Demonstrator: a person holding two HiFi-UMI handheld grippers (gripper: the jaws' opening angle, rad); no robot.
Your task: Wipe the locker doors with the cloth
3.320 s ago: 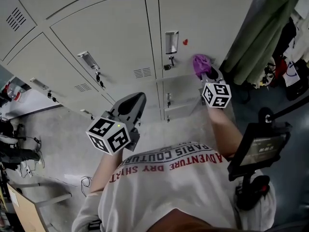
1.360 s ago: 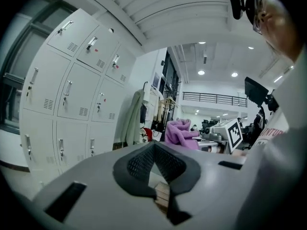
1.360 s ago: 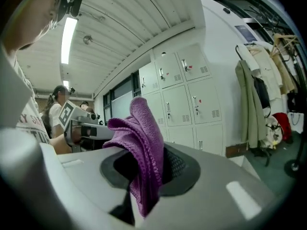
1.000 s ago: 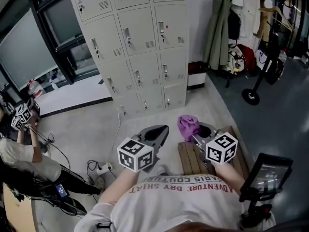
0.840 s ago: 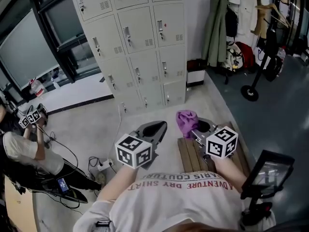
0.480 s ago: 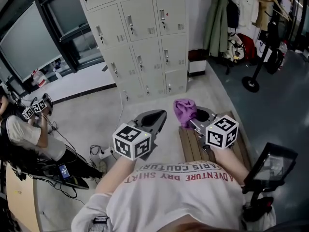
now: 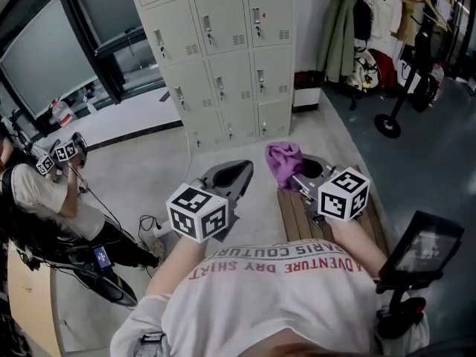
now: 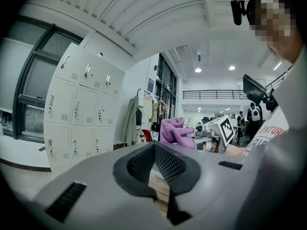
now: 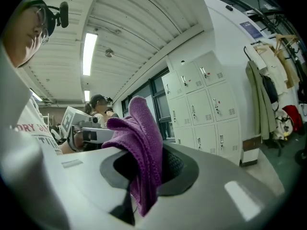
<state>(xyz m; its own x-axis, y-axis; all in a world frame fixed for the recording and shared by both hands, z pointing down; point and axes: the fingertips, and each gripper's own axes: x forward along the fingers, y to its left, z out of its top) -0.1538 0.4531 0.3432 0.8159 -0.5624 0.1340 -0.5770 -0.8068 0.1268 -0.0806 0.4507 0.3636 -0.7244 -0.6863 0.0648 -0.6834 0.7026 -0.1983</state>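
so the right hand-held gripper is clamped on the purple cloth, which sticks up out of its jaws over the wooden bench, well away from the lockers; the left hand-held gripper is closed with nothing in it

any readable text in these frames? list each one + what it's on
"ADVENTURE DRY SHIRT": red print on the person's white T-shirt, upside down in the head view.
"COUTURE": grey print next to it on the same shirt; its start is cut off.
Blue sign on the wall above the lockers: too small to read.
Screen on the stand: blurred.
Marker cubes: patterns only, no text.
Locker doors: no legible labels.
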